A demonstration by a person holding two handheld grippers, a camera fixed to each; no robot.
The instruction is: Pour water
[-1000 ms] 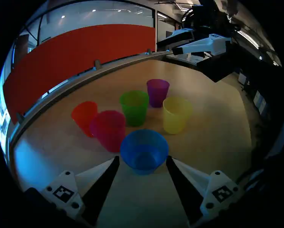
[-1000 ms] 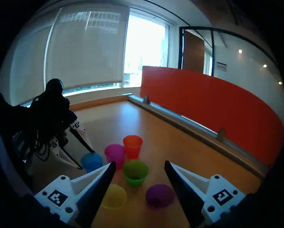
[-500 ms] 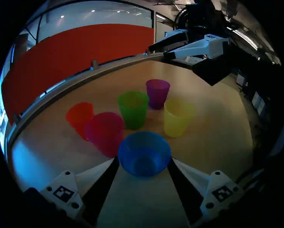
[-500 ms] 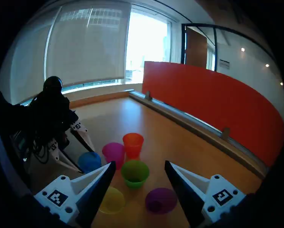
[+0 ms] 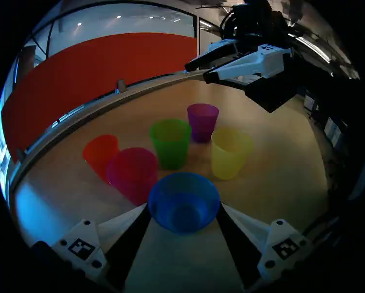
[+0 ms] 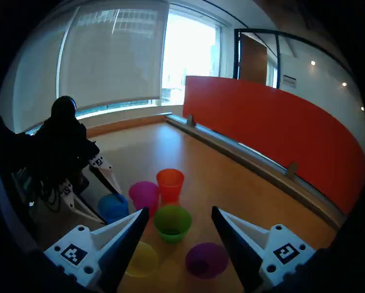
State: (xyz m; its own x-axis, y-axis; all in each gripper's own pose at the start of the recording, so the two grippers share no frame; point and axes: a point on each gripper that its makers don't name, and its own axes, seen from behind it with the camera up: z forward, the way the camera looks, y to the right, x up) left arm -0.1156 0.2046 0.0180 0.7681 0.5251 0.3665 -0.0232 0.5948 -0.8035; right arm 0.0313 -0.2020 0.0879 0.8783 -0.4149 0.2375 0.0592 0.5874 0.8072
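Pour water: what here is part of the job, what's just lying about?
Job: blue cup, between fingers of open left gripper; right gripper; green cup, yellow cup, purple cup, pink cup, orange cup (likely targets).
Background: red partition, window blind.

six translucent plastic cups stand upright, mouths open, in a loose cluster on the wooden table [image 5: 280, 161]. in the left gripper view the blue cup [image 5: 184, 202] is nearest. the magenta cup [image 5: 132, 173] stands just behind it to the left, and the orange cup [image 5: 100, 154] is beyond that, partly covered by it. the green cup [image 5: 171, 141] stands in the middle. the purple cup [image 5: 202, 121] is farthest back, just right of the green one, and the yellow cup [image 5: 230, 151] stands on the right, near both. whether any cup holds water cannot be told.
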